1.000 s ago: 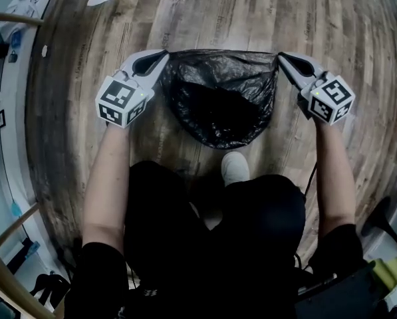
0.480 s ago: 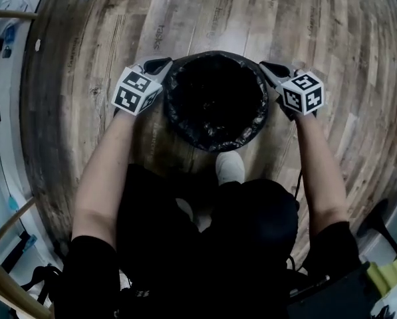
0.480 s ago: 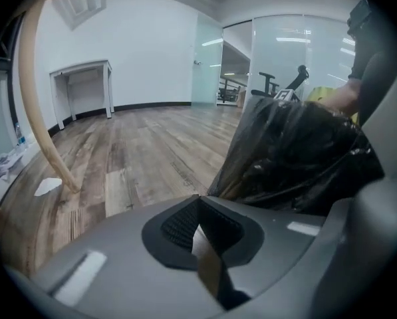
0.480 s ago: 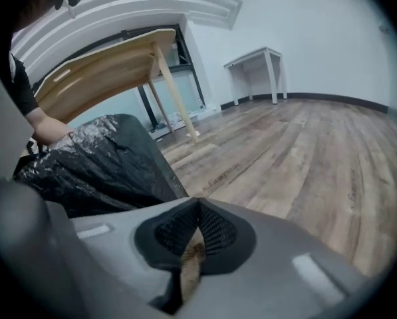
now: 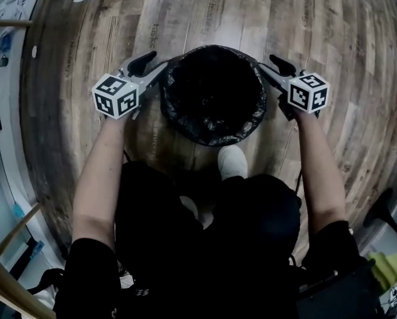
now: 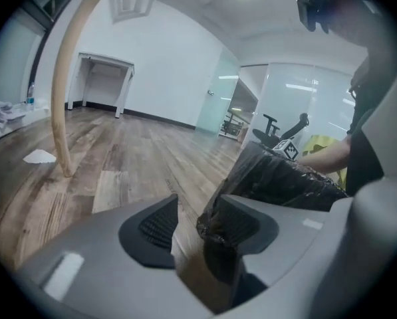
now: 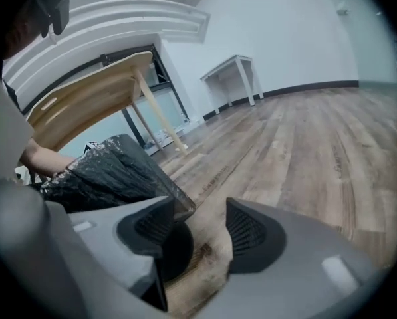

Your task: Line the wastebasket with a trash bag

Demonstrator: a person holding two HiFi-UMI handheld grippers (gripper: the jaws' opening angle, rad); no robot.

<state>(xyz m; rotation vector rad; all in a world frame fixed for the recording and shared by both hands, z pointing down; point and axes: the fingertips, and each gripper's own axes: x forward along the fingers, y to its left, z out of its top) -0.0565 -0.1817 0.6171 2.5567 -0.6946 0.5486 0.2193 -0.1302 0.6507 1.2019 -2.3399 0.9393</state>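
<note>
In the head view a round wastebasket (image 5: 213, 95) stands on the wood floor, with a black trash bag (image 5: 185, 115) hanging inside it and folded over its rim. My left gripper (image 5: 148, 64) is at the rim's left side and my right gripper (image 5: 271, 65) at its right side. Both pairs of jaws are opening. In the left gripper view (image 6: 195, 221) a crumpled edge of the bag (image 6: 278, 178) still lies against the right-hand pad, with a gap to the other pad. In the right gripper view (image 7: 198, 228) the bag (image 7: 112, 171) hangs by the left-hand pad, unpinched.
The person's white shoe (image 5: 233, 163) is just in front of the basket. A pale wooden chair leg (image 6: 68, 78) and a scrap of paper (image 6: 40, 156) are on the floor to the left. A wooden chair (image 7: 92, 98) and a white table (image 7: 235, 72) stand farther off.
Both grippers came down with the bag's mouth stretched between them. The bag now sits over the basket's rim, and both pairs of jaws have parted from it.
</note>
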